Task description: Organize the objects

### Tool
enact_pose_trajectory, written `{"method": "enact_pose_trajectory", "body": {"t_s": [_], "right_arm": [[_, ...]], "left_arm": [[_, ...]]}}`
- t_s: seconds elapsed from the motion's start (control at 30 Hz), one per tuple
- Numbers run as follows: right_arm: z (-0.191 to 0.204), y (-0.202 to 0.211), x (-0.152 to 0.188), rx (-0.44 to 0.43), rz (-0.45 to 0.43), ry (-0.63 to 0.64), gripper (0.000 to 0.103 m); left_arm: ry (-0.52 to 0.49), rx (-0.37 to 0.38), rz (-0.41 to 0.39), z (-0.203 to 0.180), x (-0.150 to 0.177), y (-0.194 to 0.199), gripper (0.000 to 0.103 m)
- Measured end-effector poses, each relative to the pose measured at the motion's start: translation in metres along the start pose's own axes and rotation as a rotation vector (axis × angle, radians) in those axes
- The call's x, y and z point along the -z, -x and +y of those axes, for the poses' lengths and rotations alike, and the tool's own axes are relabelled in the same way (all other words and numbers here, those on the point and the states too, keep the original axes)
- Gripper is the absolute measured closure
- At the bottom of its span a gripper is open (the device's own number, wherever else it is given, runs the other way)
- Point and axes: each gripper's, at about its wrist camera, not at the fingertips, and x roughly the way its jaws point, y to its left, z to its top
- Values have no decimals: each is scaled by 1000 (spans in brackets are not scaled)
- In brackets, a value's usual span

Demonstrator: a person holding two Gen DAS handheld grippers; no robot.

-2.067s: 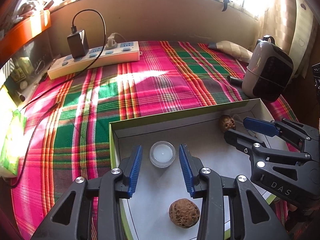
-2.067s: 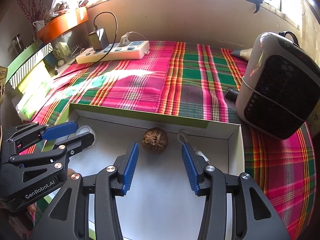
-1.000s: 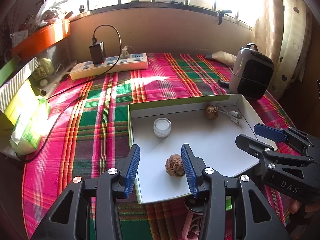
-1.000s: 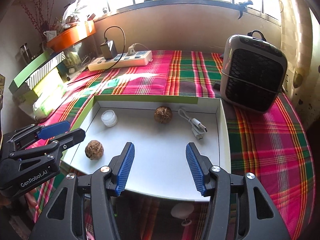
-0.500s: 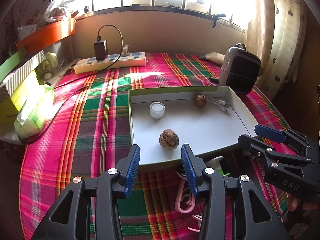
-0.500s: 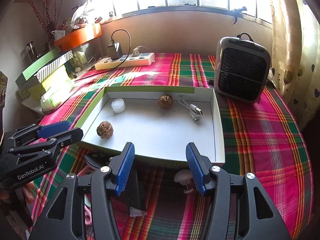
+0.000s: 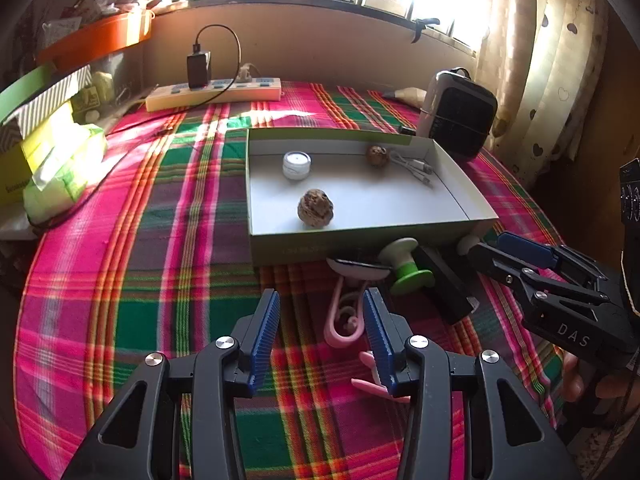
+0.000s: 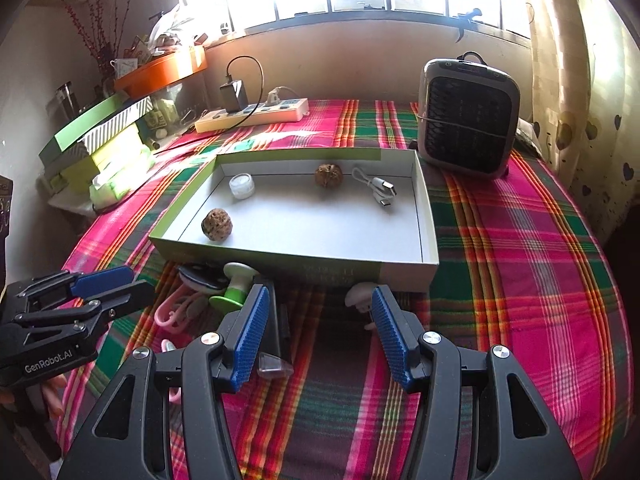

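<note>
A shallow white box (image 7: 452, 168) (image 8: 426, 216) with green sides lies on the plaid cloth. It holds two walnuts (image 7: 315, 207) (image 8: 329, 175), a small white jar (image 7: 297, 164) (image 8: 241, 185) and a white USB cable (image 7: 414, 166) (image 8: 380, 190). In front of the box lie a pink hook (image 7: 346, 314), a green and white spool (image 7: 406, 266) (image 8: 236, 286), a black block (image 7: 448, 284) and a white mushroom-shaped piece (image 8: 360, 296). My left gripper (image 7: 320, 330) is open over the cloth beside the pink hook. My right gripper (image 8: 316, 330) is open, nothing between its pads.
A grey fan heater (image 8: 468, 120) stands at the back right beside the box. A power strip (image 7: 216, 94) with a black charger lies at the back. Green packets and boxes (image 7: 52, 160) crowd the left edge. A curtain hangs on the right.
Both grippers have drawn back from the box toward the near side of the table. The loose items in front of the box have come into view.
</note>
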Motion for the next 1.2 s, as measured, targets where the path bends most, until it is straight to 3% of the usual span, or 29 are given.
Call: {"method": "enact_pose_trajectory", "body": {"t_s": [0.4,1.2], "right_arm": [[-14,7,16,1,1,-45,48],[-19,10,25,-37,-2,-68,48]], "left_arm": [[-28,19,56,-31,26,0,61],[2,-61,87,-46,34,0,57]]}}
